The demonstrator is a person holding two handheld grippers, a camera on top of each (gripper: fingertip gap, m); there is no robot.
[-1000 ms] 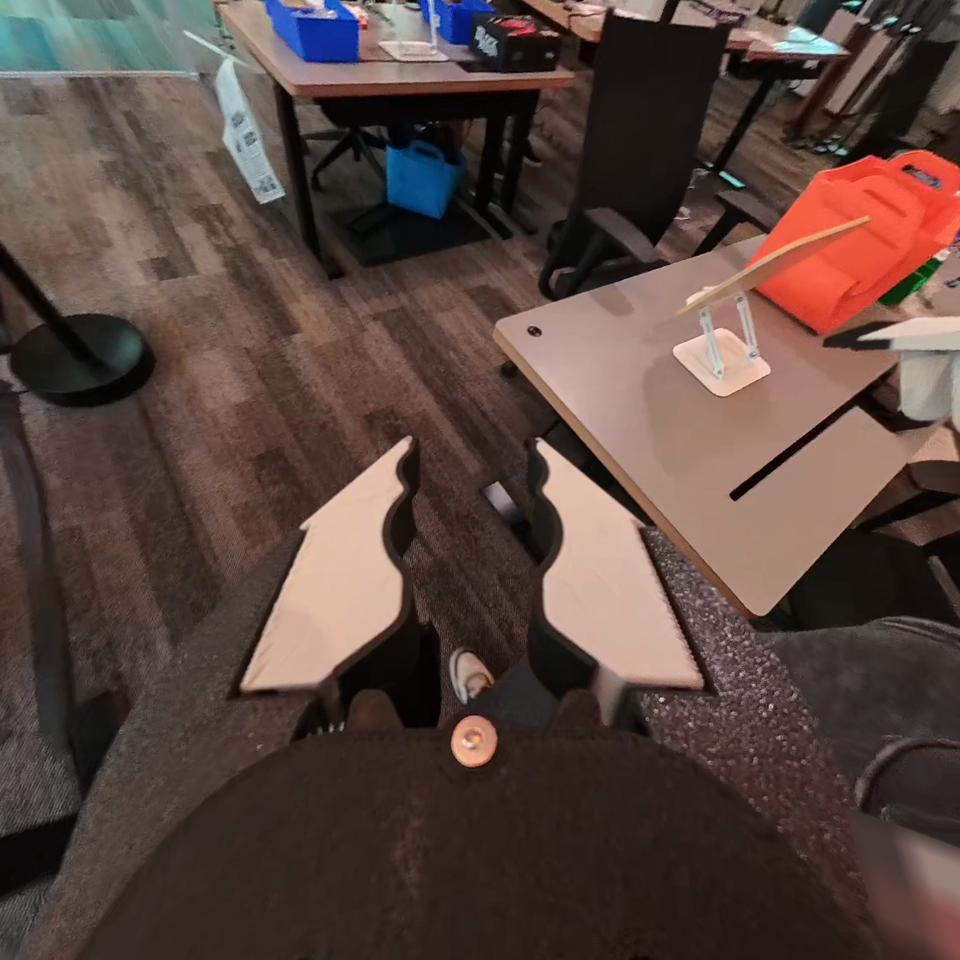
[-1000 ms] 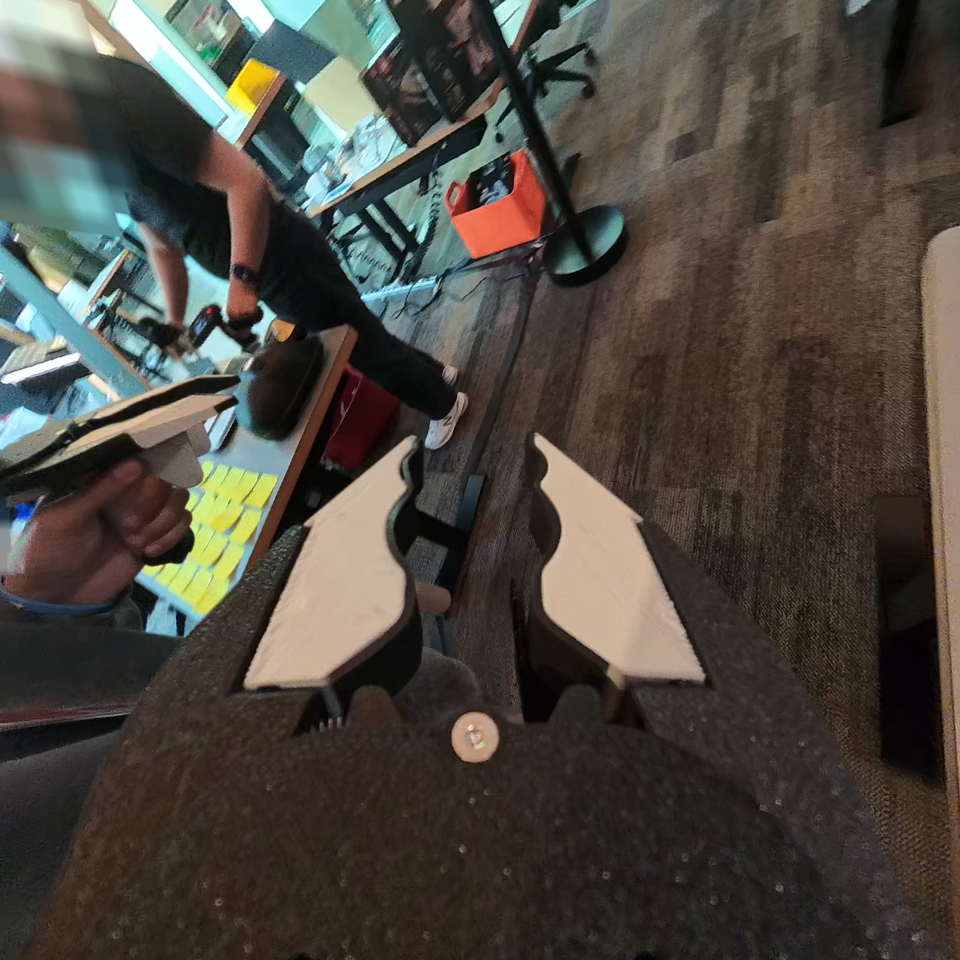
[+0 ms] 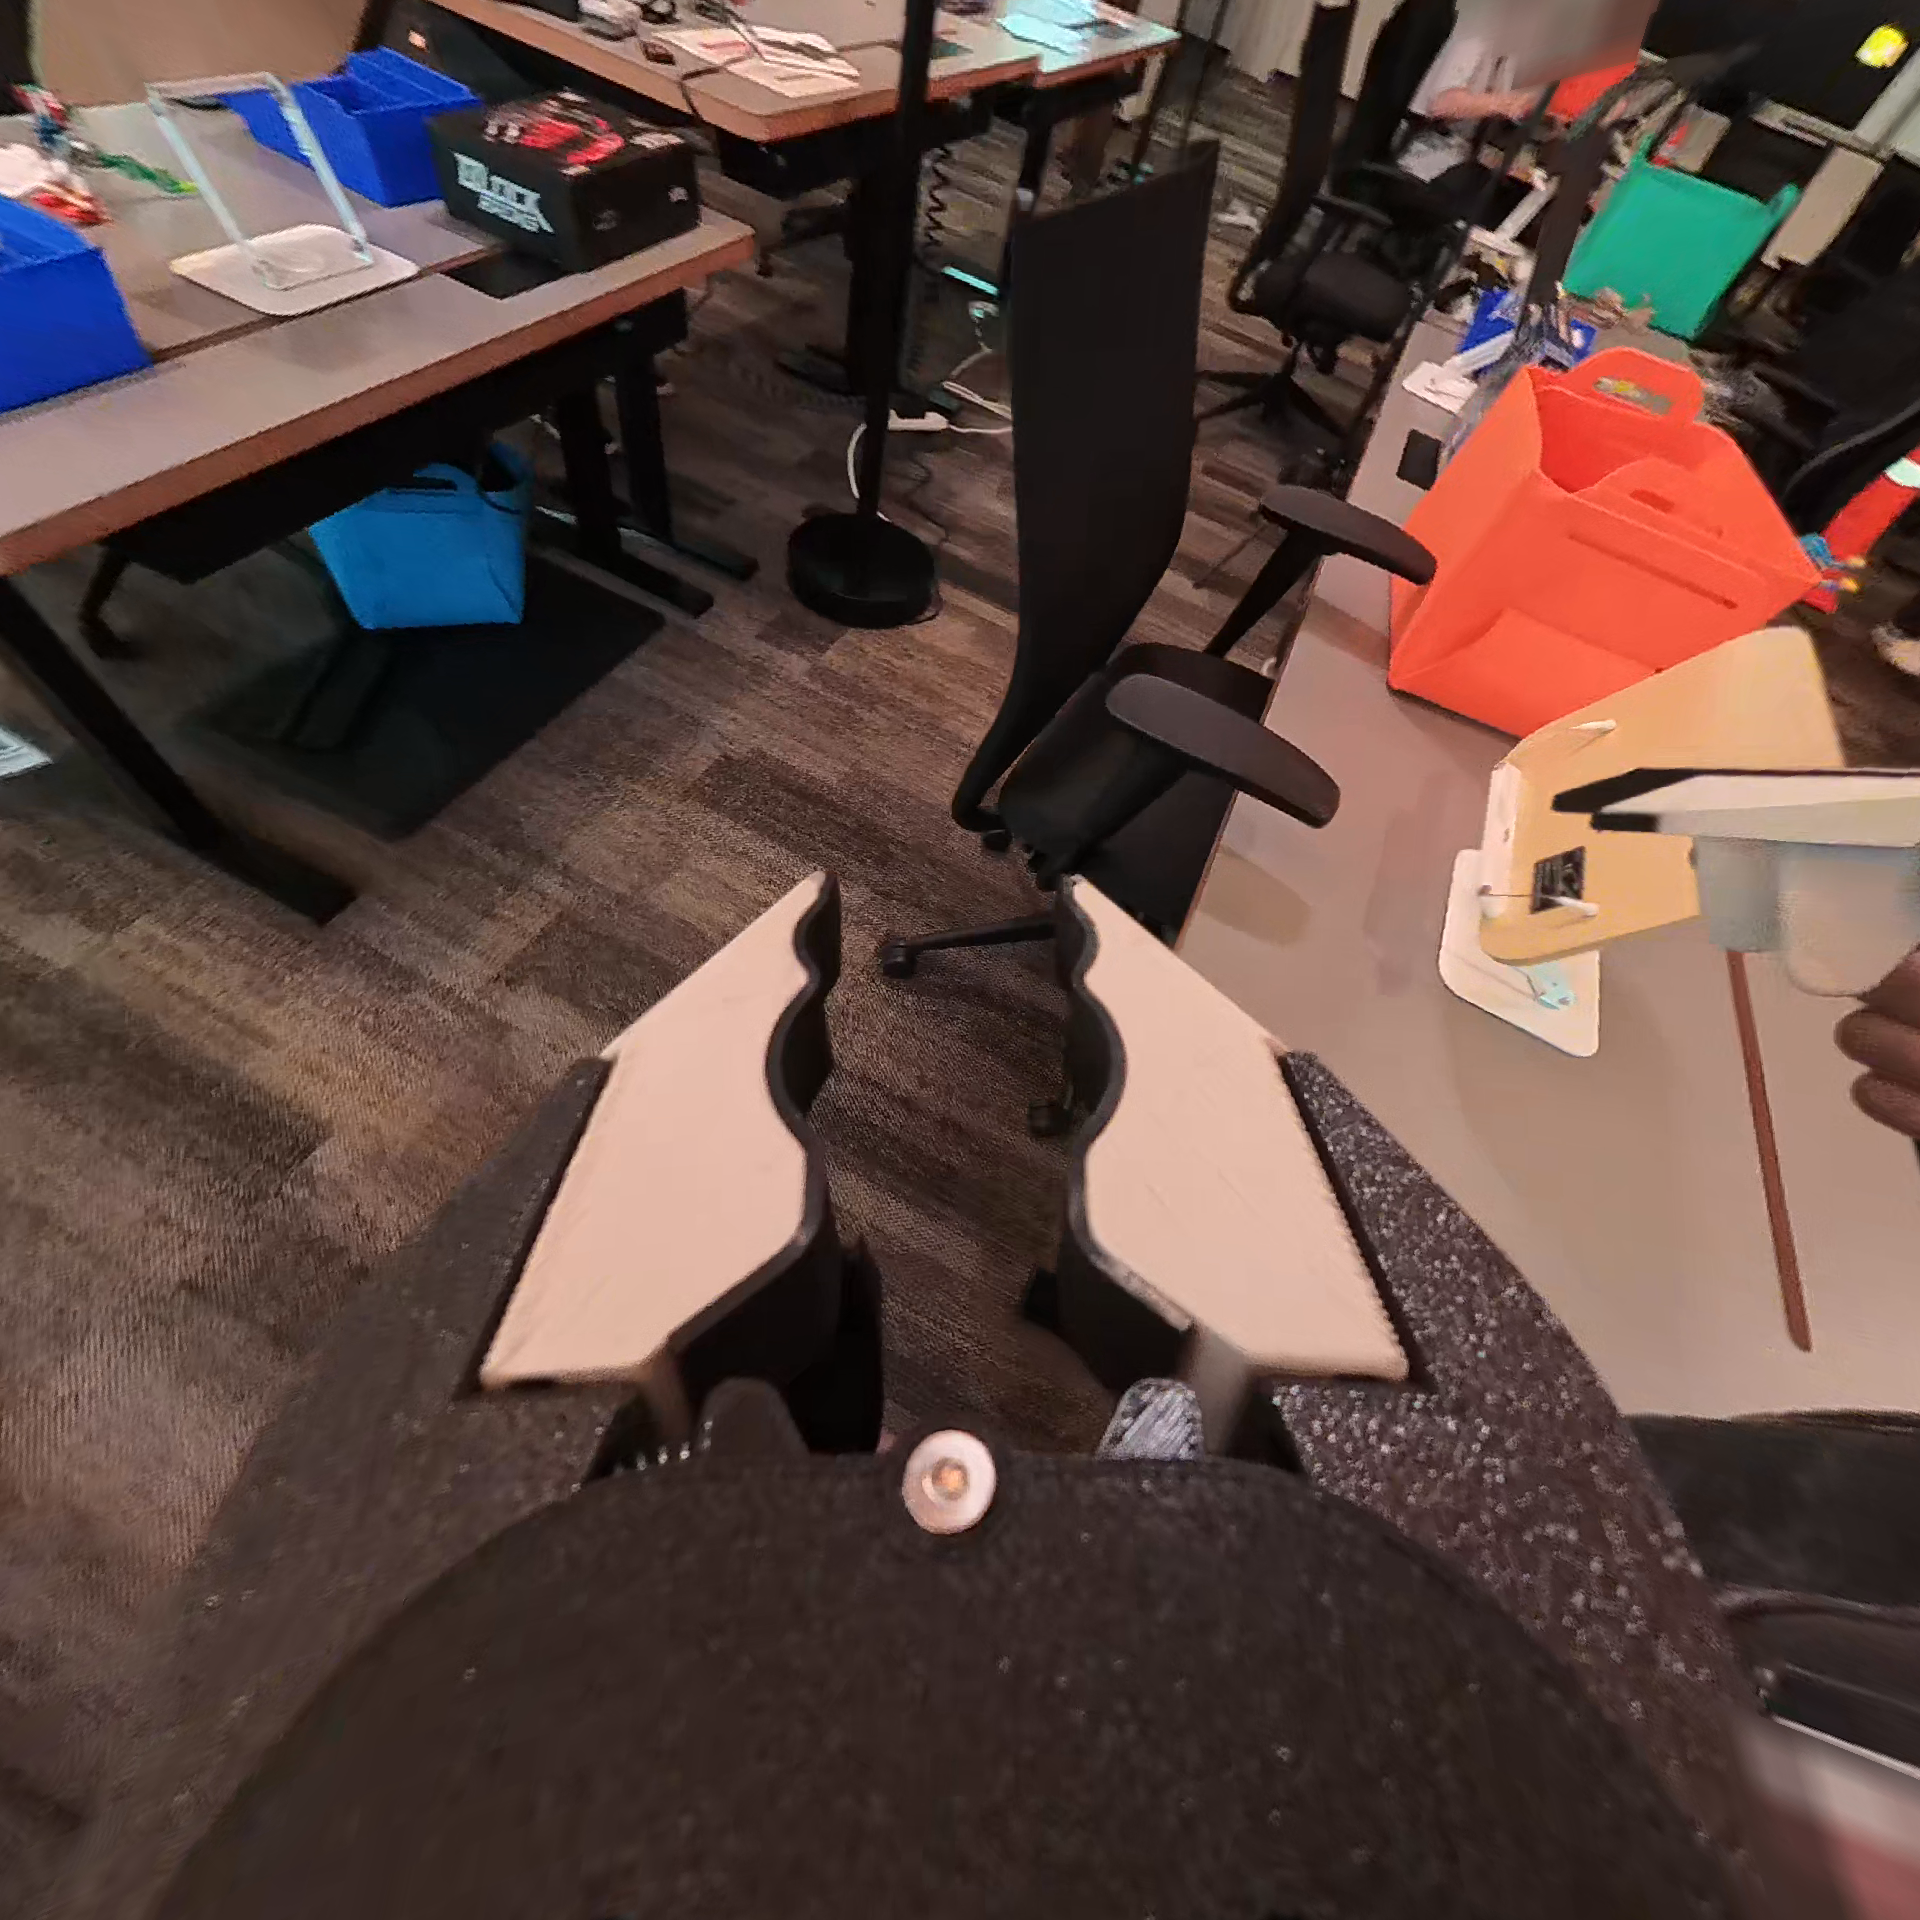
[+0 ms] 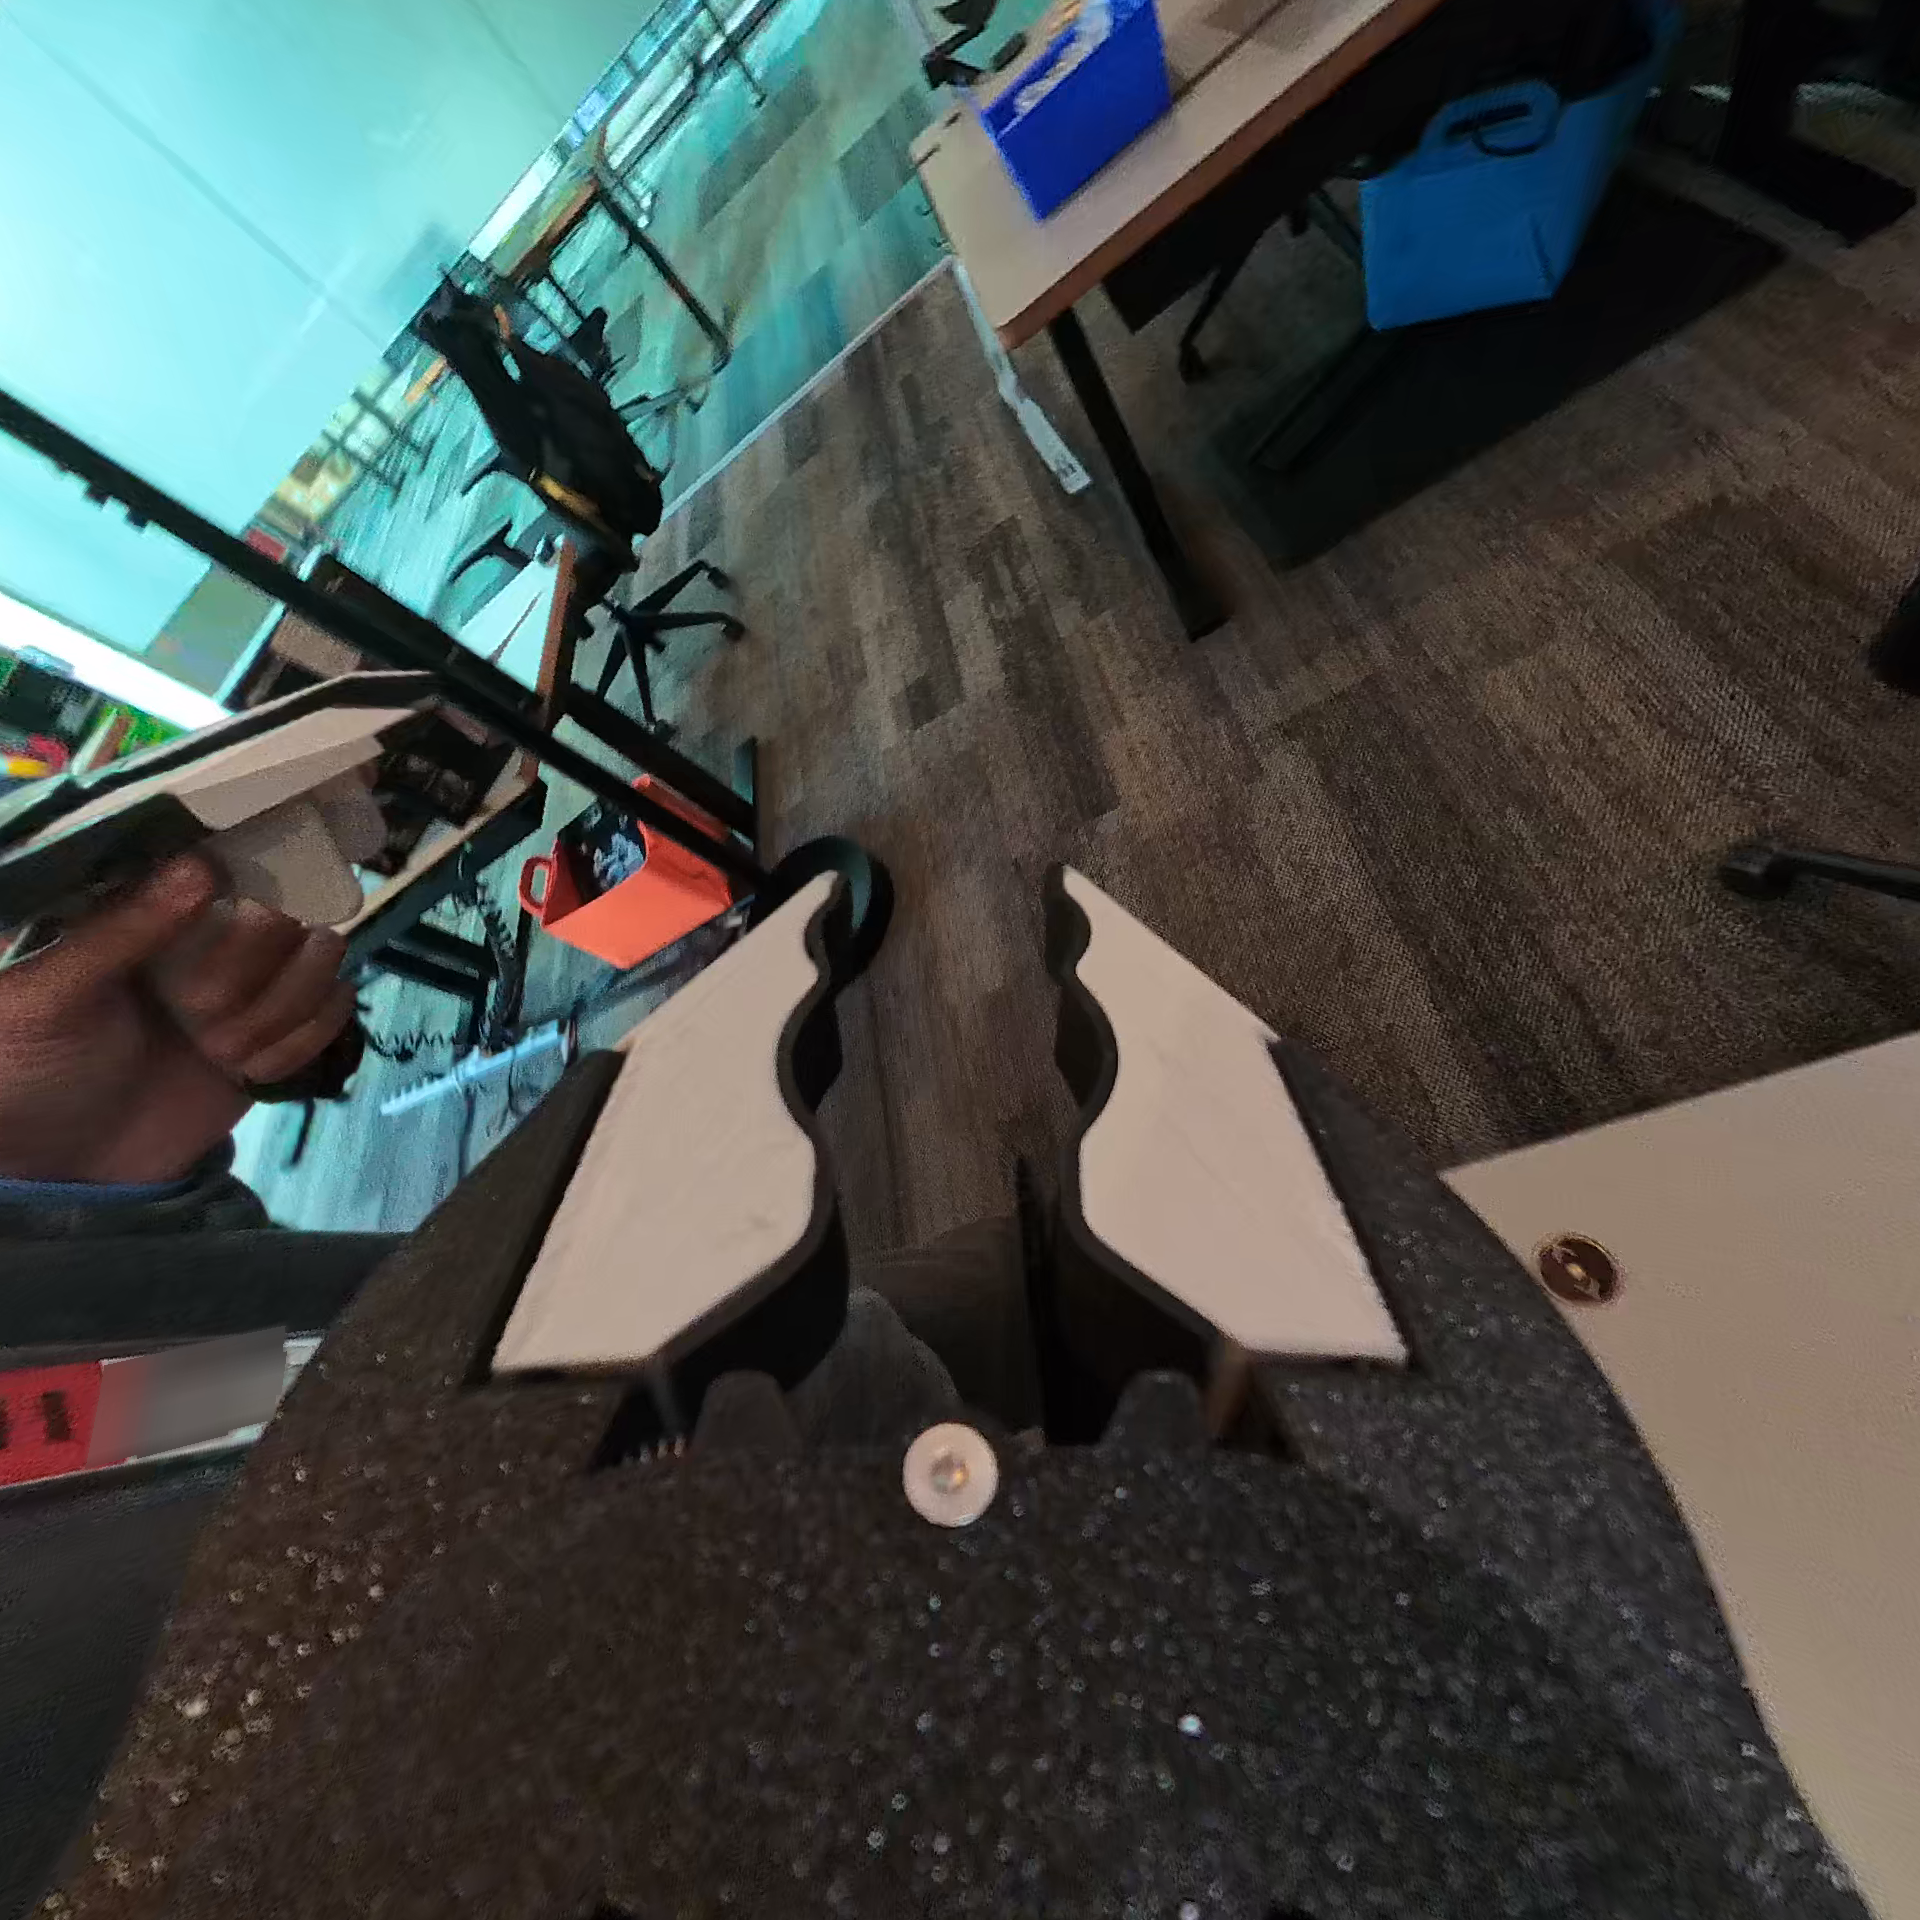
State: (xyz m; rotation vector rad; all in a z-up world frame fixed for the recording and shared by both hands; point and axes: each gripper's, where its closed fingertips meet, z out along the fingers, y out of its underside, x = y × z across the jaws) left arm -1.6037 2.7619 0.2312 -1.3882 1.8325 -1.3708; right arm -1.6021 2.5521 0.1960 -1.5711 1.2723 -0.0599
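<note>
My left gripper [image 3: 948, 902] is open and empty, held in the air over the carpet beside a grey table [image 3: 1351, 1039]. On that table stand a tilted wooden board on a white stand [image 3: 1621, 831] and an orange bag [image 3: 1590, 551]. My right gripper [image 4: 948, 896] is open and empty, also over the carpet, next to the corner of the grey table [image 4: 1714, 1403]. The right gripper also shows in the left wrist view [image 3: 1745, 800], held by a hand. The left gripper also shows in the right wrist view [image 4: 208, 779], held by a hand.
A black office chair [image 3: 1112, 582] stands at the table's edge ahead. A second table [image 3: 312, 343] holds blue bins [image 3: 364, 125] and a black box [image 3: 566, 171]; a blue bag [image 3: 426, 551] sits under it. A post on a round black base [image 3: 862, 561] stands on the carpet.
Both grippers have tilted up and turned, so the views show more of the room. The left gripper's jaws stand about as far apart as before. The person at the far table is out of view.
</note>
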